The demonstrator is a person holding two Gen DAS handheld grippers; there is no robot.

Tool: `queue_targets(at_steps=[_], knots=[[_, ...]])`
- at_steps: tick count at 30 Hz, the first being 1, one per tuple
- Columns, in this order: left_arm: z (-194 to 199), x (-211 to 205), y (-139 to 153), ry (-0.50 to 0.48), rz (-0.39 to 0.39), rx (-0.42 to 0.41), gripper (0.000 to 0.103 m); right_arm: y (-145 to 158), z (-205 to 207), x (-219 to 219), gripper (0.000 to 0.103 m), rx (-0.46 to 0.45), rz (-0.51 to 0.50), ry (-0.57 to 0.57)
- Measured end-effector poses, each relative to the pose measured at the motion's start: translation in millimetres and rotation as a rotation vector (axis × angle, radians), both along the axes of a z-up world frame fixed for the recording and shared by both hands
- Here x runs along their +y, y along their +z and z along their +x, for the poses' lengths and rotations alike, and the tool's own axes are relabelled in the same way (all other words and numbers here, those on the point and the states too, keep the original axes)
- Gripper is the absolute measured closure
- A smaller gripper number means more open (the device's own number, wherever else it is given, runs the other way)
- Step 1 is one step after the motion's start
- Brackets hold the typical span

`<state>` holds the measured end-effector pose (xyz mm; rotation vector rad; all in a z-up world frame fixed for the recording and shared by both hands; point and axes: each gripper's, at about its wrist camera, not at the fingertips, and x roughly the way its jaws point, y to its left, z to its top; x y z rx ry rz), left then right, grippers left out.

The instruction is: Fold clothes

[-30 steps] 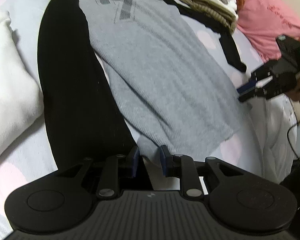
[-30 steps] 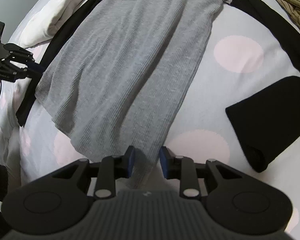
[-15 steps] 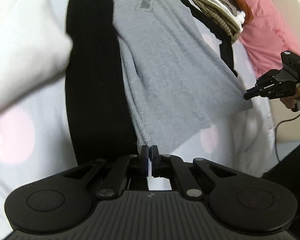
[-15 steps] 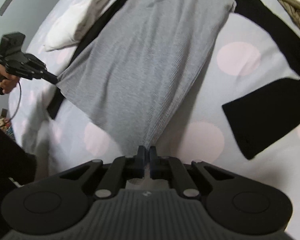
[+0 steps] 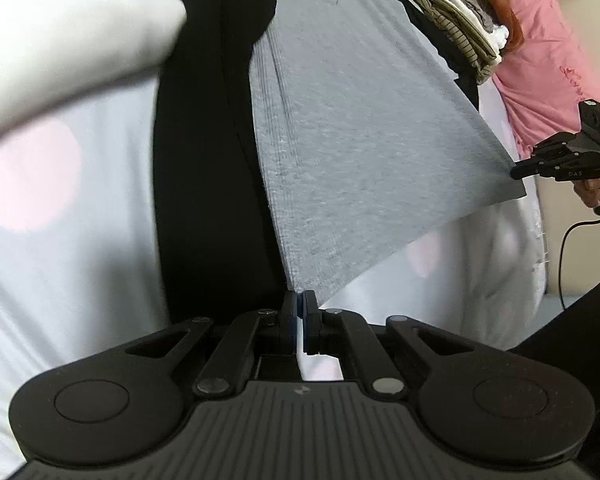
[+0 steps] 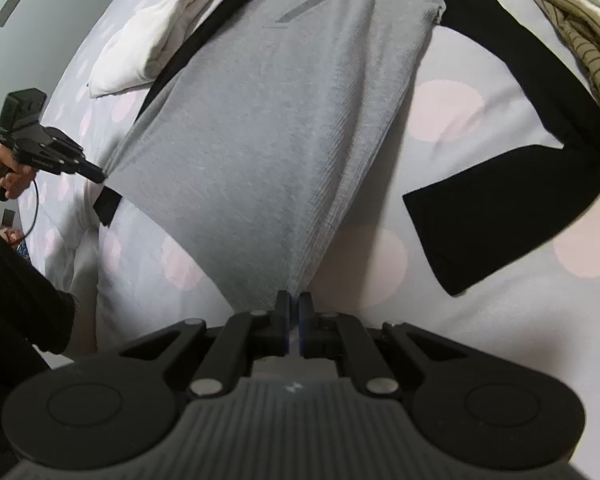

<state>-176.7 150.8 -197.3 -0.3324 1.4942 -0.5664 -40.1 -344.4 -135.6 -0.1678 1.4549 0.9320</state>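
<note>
A grey shirt (image 5: pixel 352 148) (image 6: pixel 260 128) with black sleeves lies on a dotted bedsheet, its bottom hem lifted and stretched taut between both grippers. My left gripper (image 5: pixel 299 300) is shut on the hem's left corner; it shows from the side in the right wrist view (image 6: pixel 98 176). My right gripper (image 6: pixel 294 300) is shut on the hem's right corner, and in the left wrist view it pinches the far corner (image 5: pixel 518 172). One black sleeve (image 6: pixel 532 184) lies bent on the sheet at right; the other sleeve (image 5: pixel 212 160) runs beside the shirt's body.
A folded white garment (image 6: pixel 148 52) (image 5: pixel 60 40) lies beside the shirt. A stack of folded clothes (image 5: pixel 460 36) (image 6: pixel 580 32) and a pink garment (image 5: pixel 548 60) sit at the far side. A cable (image 5: pixel 572 248) hangs from the right handle. The bed edge (image 6: pixel 72 264) drops at left.
Both grippers closed on the hem corners and lifted them off the sheet. The hem is now pulled taut between them, and the left gripper rolled.
</note>
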Motion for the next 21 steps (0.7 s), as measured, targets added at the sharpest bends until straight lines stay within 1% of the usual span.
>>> queue_targets(at_steps=[2, 5, 6, 7, 8, 9, 10, 12, 14, 16, 17, 19, 21], knots=[[-5, -4, -10, -0.008, 0.019, 0.008, 0.103, -5, -2, 2, 0.099, 0.003, -0.032, 0.025], [-4, -6, -25, 0.035, 0.009, 0.023, 0.102, -32, -3, 15, 0.098, 0.003, -0.124, 0.042], [-2, -8, -25, 0.035, 0.009, 0.016, 0.102, -40, -4, 20, 0.098, -0.003, -0.147, 0.048], [0, -10, -23, 0.03, 0.011, 0.006, 0.101, -44, -6, 28, 0.098, -0.02, -0.164, 0.079], [1, -10, -20, 0.021, 0.022, -0.007, 0.101, -47, -8, 35, 0.094, -0.036, -0.181, 0.109], [2, -9, -16, 0.014, 0.044, -0.021, 0.094, -46, -8, 39, 0.092, -0.045, -0.199, 0.136], [2, -8, -12, 0.007, 0.067, -0.034, 0.081, -43, -7, 43, 0.092, -0.055, -0.215, 0.161], [-1, -2, -7, -0.002, 0.097, -0.033, 0.074, -32, 0, 45, 0.09, -0.088, -0.242, 0.183], [-7, 8, -1, 0.009, 0.134, -0.049, 0.074, -19, 10, 49, 0.083, -0.132, -0.273, 0.199], [-13, 17, 5, 0.051, 0.178, -0.085, 0.074, -4, 20, 58, 0.083, -0.174, -0.289, 0.225], [-17, 24, 8, 0.096, 0.192, -0.11, 0.074, 3, 24, 64, 0.082, -0.191, -0.291, 0.24], [-24, 35, 7, 0.183, 0.194, -0.139, 0.074, 14, 29, 85, 0.081, -0.224, -0.279, 0.282], [-27, 41, -1, 0.248, 0.185, -0.135, 0.074, 25, 34, 107, 0.08, -0.255, -0.267, 0.325]])
